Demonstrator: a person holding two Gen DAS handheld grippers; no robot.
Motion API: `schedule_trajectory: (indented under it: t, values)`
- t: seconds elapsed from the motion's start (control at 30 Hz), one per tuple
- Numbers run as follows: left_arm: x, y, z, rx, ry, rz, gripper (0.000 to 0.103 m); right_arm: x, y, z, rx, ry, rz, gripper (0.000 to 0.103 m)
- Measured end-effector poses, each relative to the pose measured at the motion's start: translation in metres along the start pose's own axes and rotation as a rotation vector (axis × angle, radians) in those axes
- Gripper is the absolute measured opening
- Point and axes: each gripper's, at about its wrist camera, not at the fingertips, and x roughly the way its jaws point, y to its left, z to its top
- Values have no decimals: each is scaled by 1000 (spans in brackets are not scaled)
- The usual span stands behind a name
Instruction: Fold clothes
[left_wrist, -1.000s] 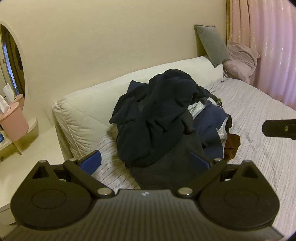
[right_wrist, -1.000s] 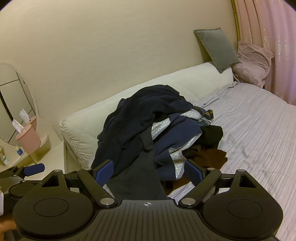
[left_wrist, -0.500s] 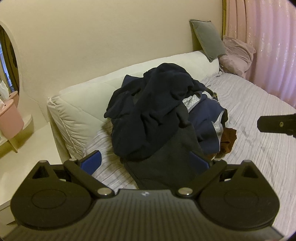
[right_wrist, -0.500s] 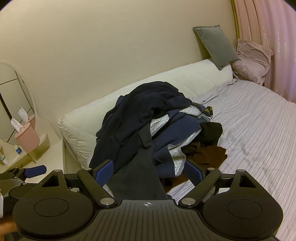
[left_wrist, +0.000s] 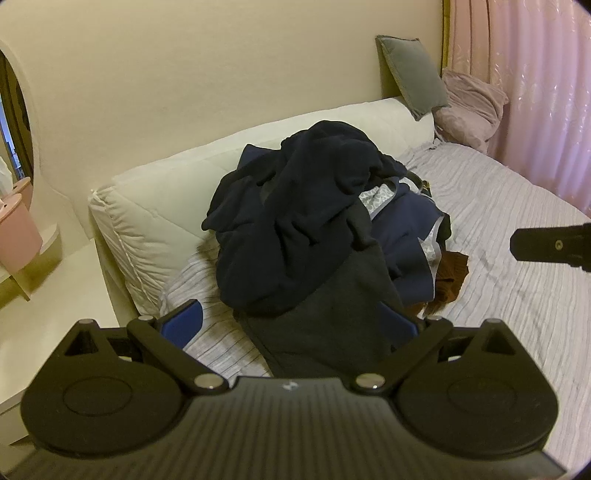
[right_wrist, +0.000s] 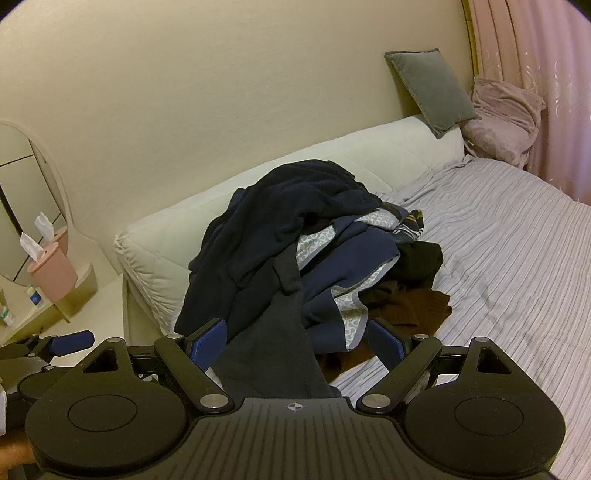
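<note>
Bed (right_wrist: 517, 258) | clothes pile (left_wrist: 314, 229) trails toward cameras | left gripper (left_wrist: 291, 325), right gripper (right_wrist: 295, 339) spread

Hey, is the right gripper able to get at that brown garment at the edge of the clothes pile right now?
Probably yes. The right gripper is open, and the brown garment lies exposed on the striped sheet just beyond its right finger. Only the garment's upper edge is tucked under the navy clothes.

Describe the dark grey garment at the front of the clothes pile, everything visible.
The dark grey garment is a plain, matte, soft-looking knit. It hangs out of the clothes pile toward the cameras as one long panel, lying unfolded on the striped bedsheet. A dark navy fleece overlaps its upper end. Its near end is hidden behind both gripper bodies.
</note>
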Motion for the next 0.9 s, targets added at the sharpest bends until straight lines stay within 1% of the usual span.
schedule_trajectory:
  t: [0.9]
  values:
    - [2,-5,3,7,9,-3,100,1,-5,1,5,1,1,86]
